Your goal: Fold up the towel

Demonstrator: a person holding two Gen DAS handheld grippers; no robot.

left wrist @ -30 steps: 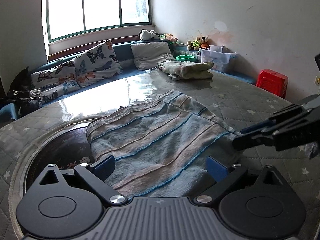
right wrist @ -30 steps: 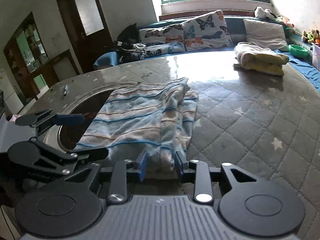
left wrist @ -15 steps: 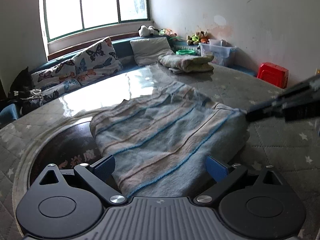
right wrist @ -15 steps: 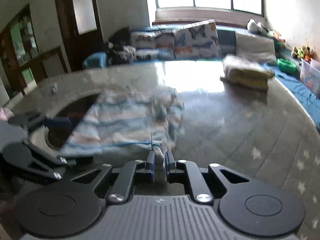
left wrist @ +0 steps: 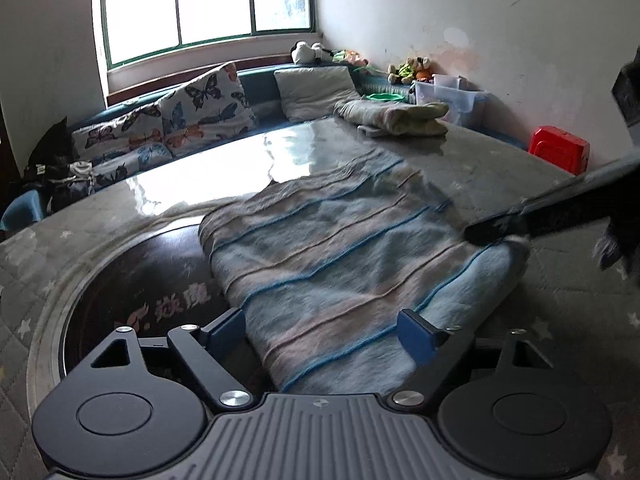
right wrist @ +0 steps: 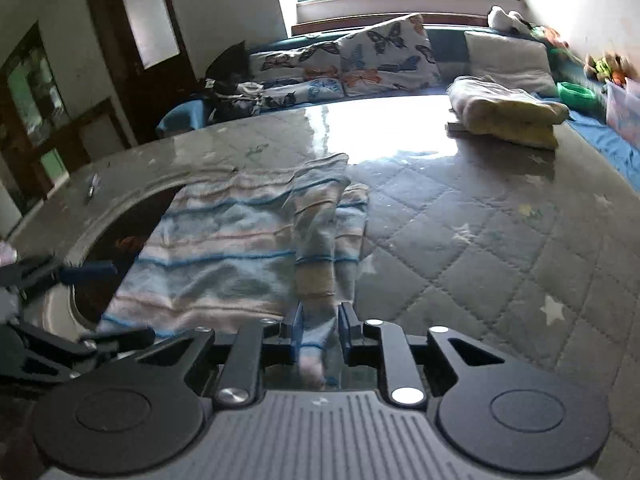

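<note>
Between my two grippers, the striped towel (left wrist: 332, 264) lies on the quilted table (right wrist: 500, 240), partly over the dark round inset (left wrist: 132, 280) on my left, with one layer already doubled over on the right side. My right gripper (right wrist: 320, 326) pinches a bunched ridge of cloth at the towel's near right corner; its jaws have just eased apart a little, yet the fabric between the blue pads looks gripped, though blur there makes me less than sure how firmly. My left gripper (left wrist: 322, 330) is spread wide, its jaws having just been closing, with the towel's near edge lying between the pads and neither pad pressing on it. To do this step well, I judge I should bring the left pads down onto the near left corner and close on a single edge, not a thick bunch, matching the height of the right pinch. Then both corners can rise together and travel evenly toward the far edge, so the stripes line up. Lifting one side early would probably skew the fold and drag cloth into the inset.
</note>
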